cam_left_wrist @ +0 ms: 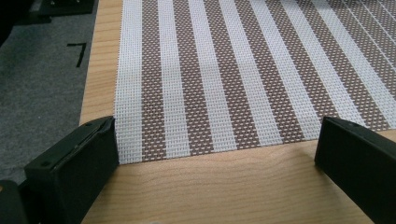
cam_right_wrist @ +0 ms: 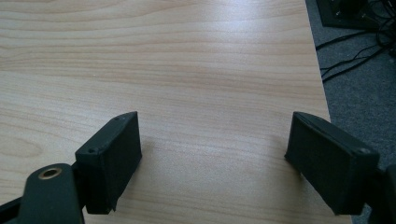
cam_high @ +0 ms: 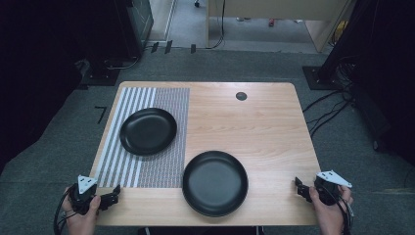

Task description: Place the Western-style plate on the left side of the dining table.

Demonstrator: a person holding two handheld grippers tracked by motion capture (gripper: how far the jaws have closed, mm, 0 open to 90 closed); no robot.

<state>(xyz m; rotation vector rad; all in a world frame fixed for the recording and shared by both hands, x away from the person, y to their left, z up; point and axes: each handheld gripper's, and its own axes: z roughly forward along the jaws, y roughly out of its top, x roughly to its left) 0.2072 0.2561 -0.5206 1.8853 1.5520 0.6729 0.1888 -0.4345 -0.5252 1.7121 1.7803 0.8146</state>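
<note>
Waiting at near table edge, nothing picked up yet. Left gripper (cam_high: 115, 192) spread wide, empty, by near corner of striped placemat (cam_high: 161, 166). Right gripper (cam_high: 299, 187) spread wide, empty, over bare wood. Small black plate (cam_high: 148, 131) on placemat. Big black plate (cam_high: 215, 183) on wooden table (cam_high: 264, 127), near front. Grey carpet, cables around.

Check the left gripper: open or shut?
Open. The left gripper has its jaws spread wide over the striped placemat edge, holding nothing.
</note>
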